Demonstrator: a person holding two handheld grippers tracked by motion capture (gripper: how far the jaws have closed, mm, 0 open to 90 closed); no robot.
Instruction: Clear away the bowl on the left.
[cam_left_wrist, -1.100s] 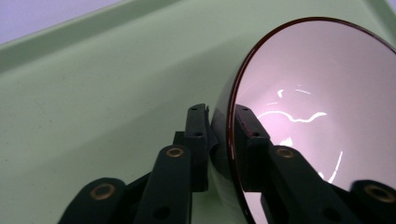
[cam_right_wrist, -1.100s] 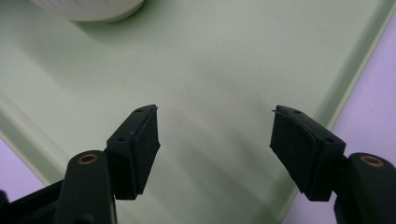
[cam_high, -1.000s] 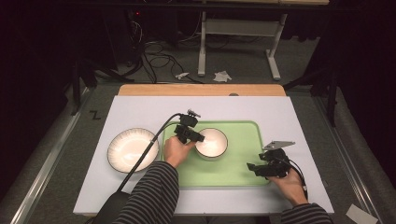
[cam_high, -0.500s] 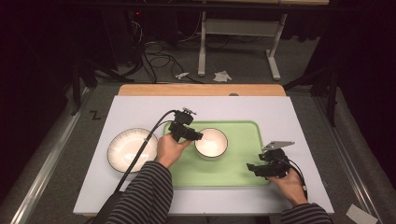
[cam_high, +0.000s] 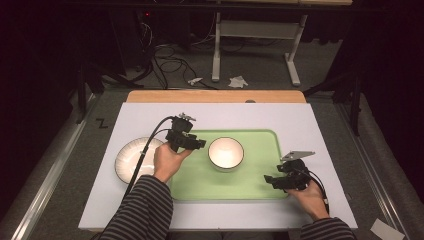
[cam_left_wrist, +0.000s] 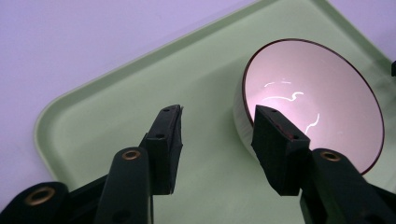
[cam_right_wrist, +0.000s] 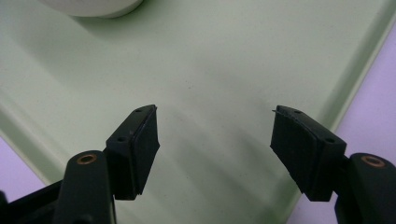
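Tool-wise, we are drawing our left tool (cam_high: 200, 144), jaws just opened and empty, away from the white bowl (cam_high: 226, 153) now sitting released on the green tray (cam_high: 260, 175), while our right tool (cam_high: 272, 180) is hovering open.

We note a pale lavender worktop (cam_high: 310, 125) with a bare wooden strip along its far edge. Directly on it we find a light green tray (cam_high: 260, 175), set near the middle and reaching towards the near edge, and a white ribbed plate (cam_high: 131, 156) with a dark rim, lying just beside the tray's left side.
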